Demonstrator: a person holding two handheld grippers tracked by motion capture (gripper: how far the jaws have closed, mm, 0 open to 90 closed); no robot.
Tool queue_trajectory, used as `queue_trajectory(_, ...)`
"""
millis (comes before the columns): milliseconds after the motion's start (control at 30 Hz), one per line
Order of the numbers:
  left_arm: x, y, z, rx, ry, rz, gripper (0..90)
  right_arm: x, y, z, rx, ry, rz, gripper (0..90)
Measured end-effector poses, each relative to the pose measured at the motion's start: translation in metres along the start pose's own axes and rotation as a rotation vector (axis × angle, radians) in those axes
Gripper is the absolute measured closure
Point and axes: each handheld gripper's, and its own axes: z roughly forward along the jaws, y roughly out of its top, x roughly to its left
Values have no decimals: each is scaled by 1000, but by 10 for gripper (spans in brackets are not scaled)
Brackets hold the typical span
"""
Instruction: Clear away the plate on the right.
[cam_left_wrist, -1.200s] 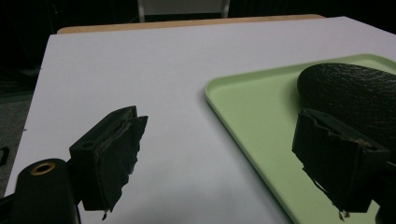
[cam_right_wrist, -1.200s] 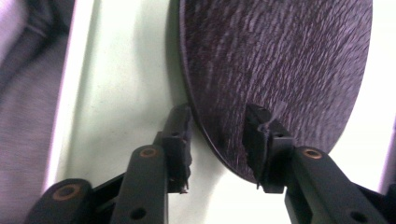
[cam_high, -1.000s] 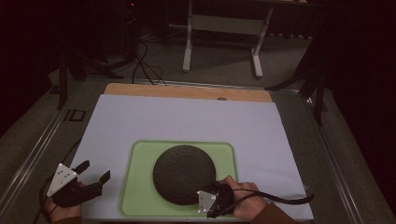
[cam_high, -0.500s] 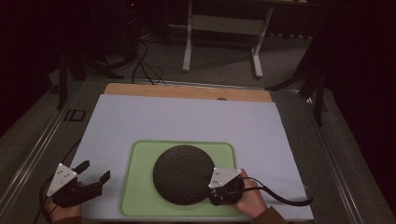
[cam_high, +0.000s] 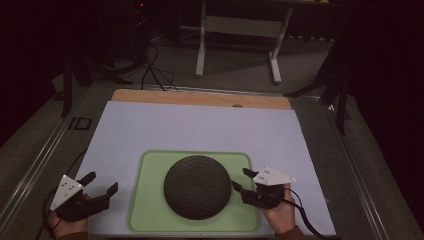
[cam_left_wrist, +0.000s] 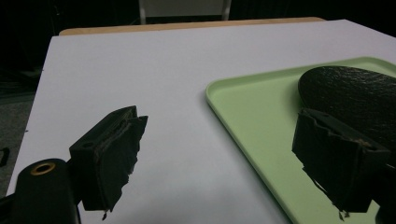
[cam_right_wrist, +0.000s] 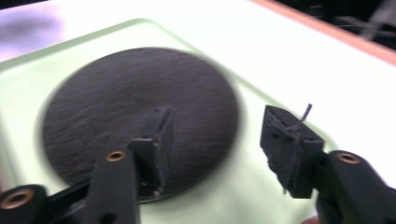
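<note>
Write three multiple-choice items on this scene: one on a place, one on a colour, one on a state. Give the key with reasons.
1. Where does the dark round plate lie?
A. on the bare white sheet
B. on the tray
C. on the floor

2. What colour is the tray?
A. light green
B. red
C. blue

3. How does the right claw stand?
A. shut on the plate
B. shut on the tray's rim
C. open, holding nothing

Key: 1 B, the plate sits inside the tray's rim. 2 A, the rim is pale green in the high view. 3 C, its jaws have just been opening and stand apart with nothing between them, beside the plate's right edge.
</note>
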Motion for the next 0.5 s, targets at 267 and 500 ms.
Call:
queue_trajectory(267, 0, 1, 0, -8, 3, 2, 153, -32, -21, -27, -72, -164, 116, 361)
queue_trajectory(500, 1, 0, -2, -8, 24, -9, 153, -52, -40, -50, -104, -250, 188, 310)
